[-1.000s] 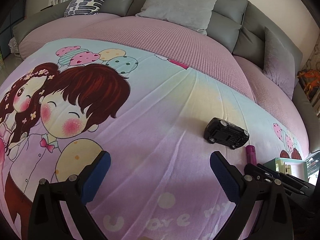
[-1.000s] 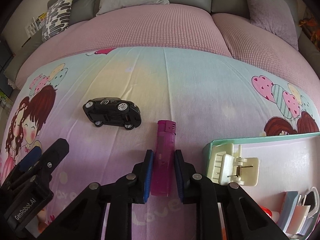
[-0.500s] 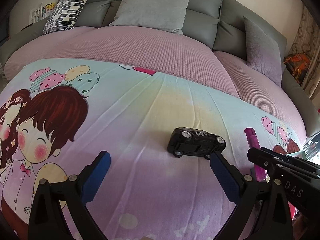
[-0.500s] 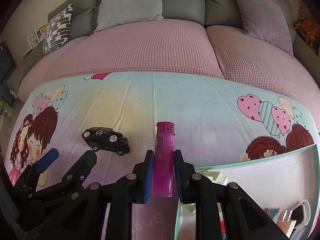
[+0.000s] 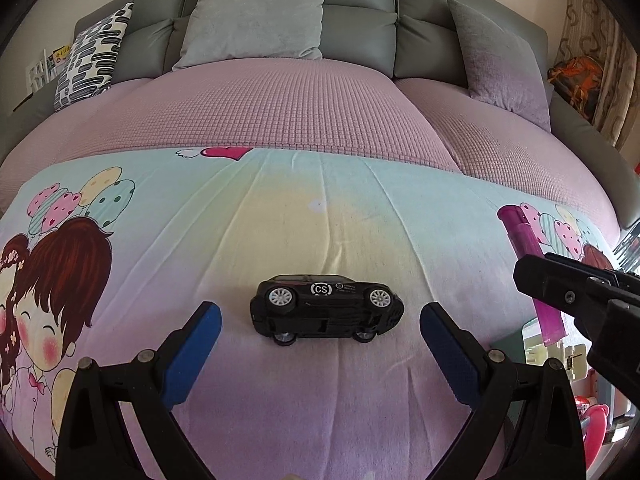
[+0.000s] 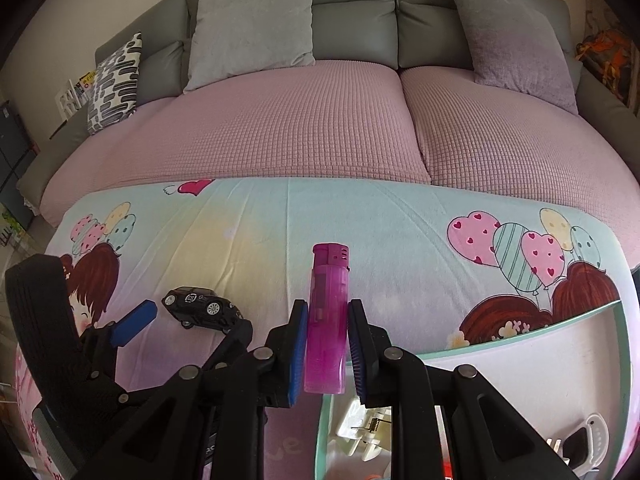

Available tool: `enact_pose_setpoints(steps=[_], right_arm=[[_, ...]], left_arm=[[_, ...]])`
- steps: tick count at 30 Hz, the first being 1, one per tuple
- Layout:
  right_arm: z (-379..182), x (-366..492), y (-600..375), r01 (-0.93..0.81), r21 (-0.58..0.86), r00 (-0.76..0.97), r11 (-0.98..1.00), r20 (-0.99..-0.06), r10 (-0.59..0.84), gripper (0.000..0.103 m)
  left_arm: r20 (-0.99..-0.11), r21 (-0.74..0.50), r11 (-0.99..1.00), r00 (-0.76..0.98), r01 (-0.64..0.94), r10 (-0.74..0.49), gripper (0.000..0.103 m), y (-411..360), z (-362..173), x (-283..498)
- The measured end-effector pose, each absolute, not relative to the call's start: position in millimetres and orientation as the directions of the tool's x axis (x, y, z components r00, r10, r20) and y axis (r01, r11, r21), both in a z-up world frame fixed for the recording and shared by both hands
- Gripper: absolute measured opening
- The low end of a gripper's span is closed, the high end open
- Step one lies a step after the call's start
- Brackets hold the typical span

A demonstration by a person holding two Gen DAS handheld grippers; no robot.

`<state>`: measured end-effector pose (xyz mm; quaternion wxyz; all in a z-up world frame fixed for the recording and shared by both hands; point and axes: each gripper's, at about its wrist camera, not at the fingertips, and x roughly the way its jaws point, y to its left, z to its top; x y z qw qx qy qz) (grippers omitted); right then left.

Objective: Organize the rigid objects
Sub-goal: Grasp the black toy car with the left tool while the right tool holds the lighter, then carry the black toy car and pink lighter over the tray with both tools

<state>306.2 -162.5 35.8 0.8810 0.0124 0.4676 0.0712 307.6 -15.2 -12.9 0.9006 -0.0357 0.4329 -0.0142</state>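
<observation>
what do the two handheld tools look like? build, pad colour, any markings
Both match: the left tool and right tool each have two black plastic fingers shaped like triangular open frames, with silver rivets at the joints. Each fingertip carries a flat blue textured pad. In the right wrist view, the left tool's body shows a ribbed black housing. No cables, readable markings, hands or sleeves visible.

A glossy black toy car (image 5: 326, 309) has silver wheels and a white "CS" roundel. A translucent magenta plastic lighter (image 6: 326, 320) has an opaque pink cap. The soft cartoon-printed blanket (image 5: 280, 216) fades from mint to yellow to lilac, with red-brown-haired children at its left edge and spotted, striped heart balloons. The gripper pads (image 5: 192, 354) are blue.
</observation>
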Motion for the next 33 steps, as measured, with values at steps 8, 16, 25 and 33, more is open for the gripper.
enact_pose_setpoints(steps=[8,16,25,33], right_arm=[[34,306,-169,-0.101,0.093,0.551,0.991,-0.824,0.134,0.022],[38,302,-171,-0.096,0.099,0.553,0.991,-0.822,0.135,0.022],[49,284,-175,-0.085,0.134,0.563,0.987,-0.811,0.159,0.022],[65,250,-179,-0.070,0.151,0.593,0.986,-0.788,0.163,0.021]], left_arm=[[-0.777,-0.077,0.996,0.629,-0.043,-0.033,0.097,-12,-19,312],[-0.760,-0.114,0.992,0.648,-0.048,-0.056,0.077,-5,-15,306],[-0.731,-0.145,0.988,0.679,-0.045,-0.076,0.077,0,2,274],[-0.697,-0.160,0.987,0.711,-0.028,-0.093,0.077,1,36,241]])
